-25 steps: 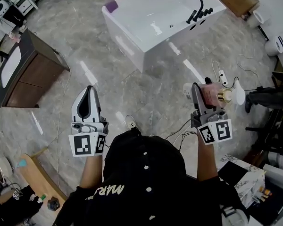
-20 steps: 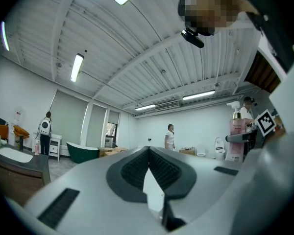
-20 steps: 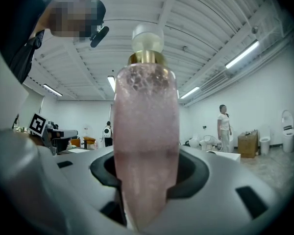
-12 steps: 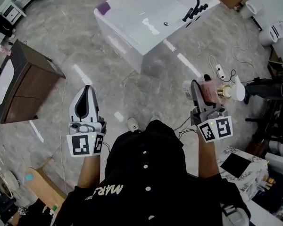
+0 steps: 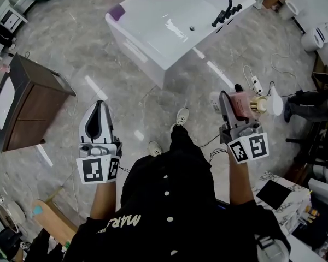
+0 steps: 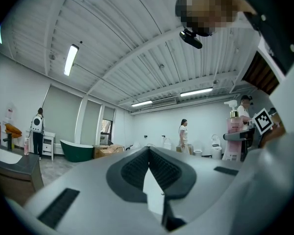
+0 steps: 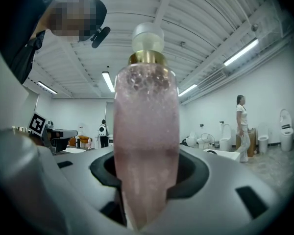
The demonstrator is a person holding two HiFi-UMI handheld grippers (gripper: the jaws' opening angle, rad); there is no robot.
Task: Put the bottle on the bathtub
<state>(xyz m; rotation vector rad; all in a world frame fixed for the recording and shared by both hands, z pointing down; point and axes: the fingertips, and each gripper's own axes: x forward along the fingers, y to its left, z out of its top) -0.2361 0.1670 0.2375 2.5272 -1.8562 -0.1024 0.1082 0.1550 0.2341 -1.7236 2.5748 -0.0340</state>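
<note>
In right gripper (image 5: pixel 230 95), bottle (image 5: pixel 242 103), shirt (image 5: pixel 169 201) lettering "MAR"

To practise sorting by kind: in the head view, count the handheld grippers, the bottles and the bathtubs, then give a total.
Grippers: 2, the left gripper and the right gripper
Bottles: 1, the pink bottle
Bathtubs: 1, the white bathtub
Total: 4

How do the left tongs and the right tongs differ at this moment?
The left tongs are shut empty, pads touching; the right tongs are shut on a pink pump bottle with a gold collar. The left tongs' jaws meet; the right tongs' jaws are held apart by the bottle. Both are over the grey marble floor, short of the white bathtub.
</note>
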